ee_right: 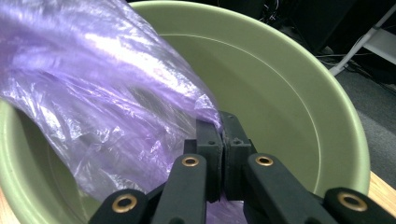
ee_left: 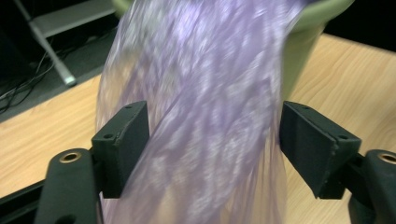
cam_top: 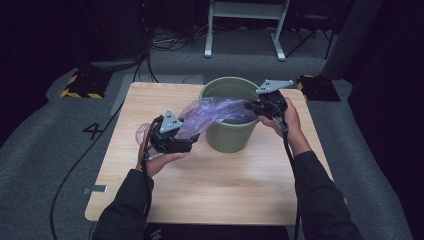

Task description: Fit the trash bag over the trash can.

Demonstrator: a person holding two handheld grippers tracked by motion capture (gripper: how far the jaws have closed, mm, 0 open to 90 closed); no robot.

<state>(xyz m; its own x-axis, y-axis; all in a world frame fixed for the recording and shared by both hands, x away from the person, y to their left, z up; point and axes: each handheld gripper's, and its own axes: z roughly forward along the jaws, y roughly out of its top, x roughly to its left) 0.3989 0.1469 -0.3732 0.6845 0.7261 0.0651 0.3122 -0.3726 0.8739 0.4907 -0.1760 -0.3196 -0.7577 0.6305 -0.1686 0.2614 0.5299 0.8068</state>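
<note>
Your wooden worktop (cam_top: 215, 190) carries a green bucket (cam_top: 227, 135) near its far edge, and a purple plastic bag (cam_top: 210, 112) drapes from inside the bucket out over its near-left rim. Your right tongs (ee_right: 222, 140) are clamped on the bag's edge above the bucket's mouth. Your left tongs (ee_left: 212, 144), just left of the bucket, stand apart with the film running between them. It looks like lining the bucket: close the left on the film, then spread the opening over the rim gently, since thin plastic tears.
</note>
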